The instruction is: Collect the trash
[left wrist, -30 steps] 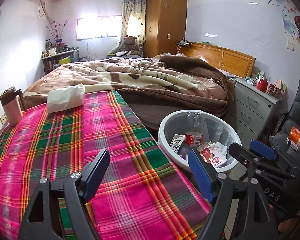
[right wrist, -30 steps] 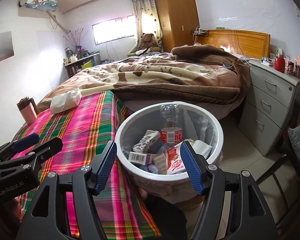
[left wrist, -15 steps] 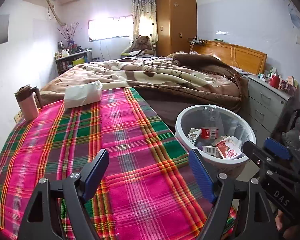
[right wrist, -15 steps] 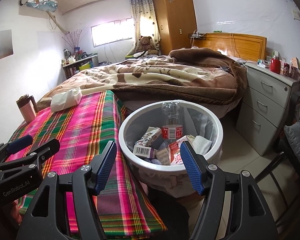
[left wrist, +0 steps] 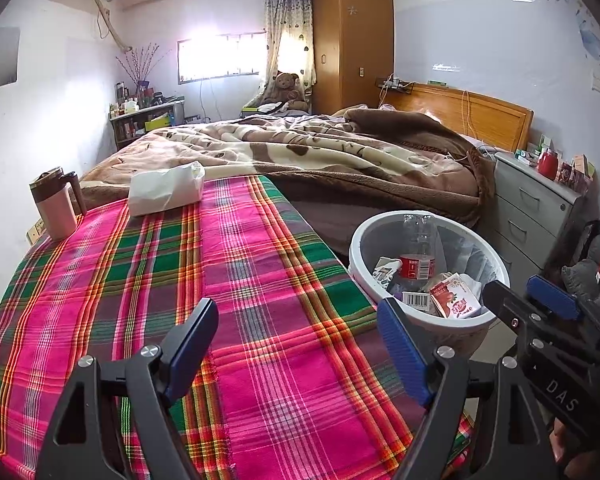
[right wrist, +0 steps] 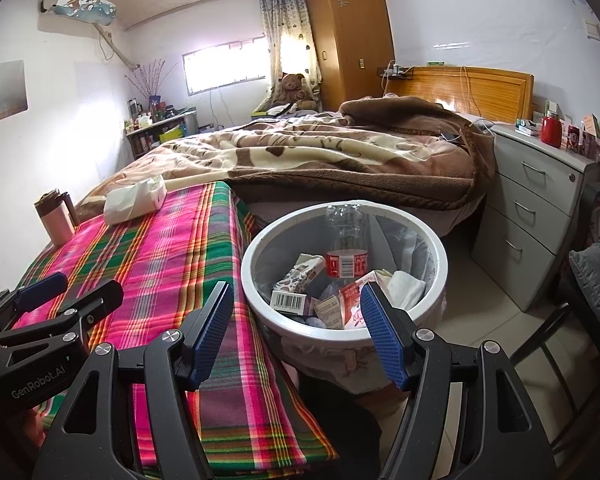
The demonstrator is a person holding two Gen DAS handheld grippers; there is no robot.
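- Left gripper (left wrist: 296,344): black rigid frame with two blue ribbed pads; jaws stand wide apart with nothing between them. It hovers over the plaid tablecloth (left wrist: 148,280), a woven fabric in pink, green and orange stripes that covers a flat table.
- Right gripper (right wrist: 296,332): same black frame and blue textured pads; jaws wide apart and empty. It points toward the near rim of the trash bin (right wrist: 440,256).
- Trash bin: round, white rigid rim, lined with a thin translucent plastic bag. It stands on the floor just beside the table's right edge, between the table and the bed (right wrist: 320,152).
- Bin contents: a clear plastic bottle (right wrist: 346,252) with a red label, upright against the far wall; a patterned carton (right wrist: 300,272); a flat box with a barcode (right wrist: 288,300); a red-and-white carton (right wrist: 350,300); crumpled white paper (right wrist: 406,284).
- Table top: a soft white tissue pack (left wrist: 166,192) lies near the far edge; a pink cylindrical mug (left wrist: 56,204) with a dark lid and handle stands at the far left corner.
- Bed: covered by a thick, rumpled brown-and-cream plush blanket, with a wooden headboard.
- Grey drawer cabinet (right wrist: 540,208): smooth front, three metal handles, to the right of the bin.
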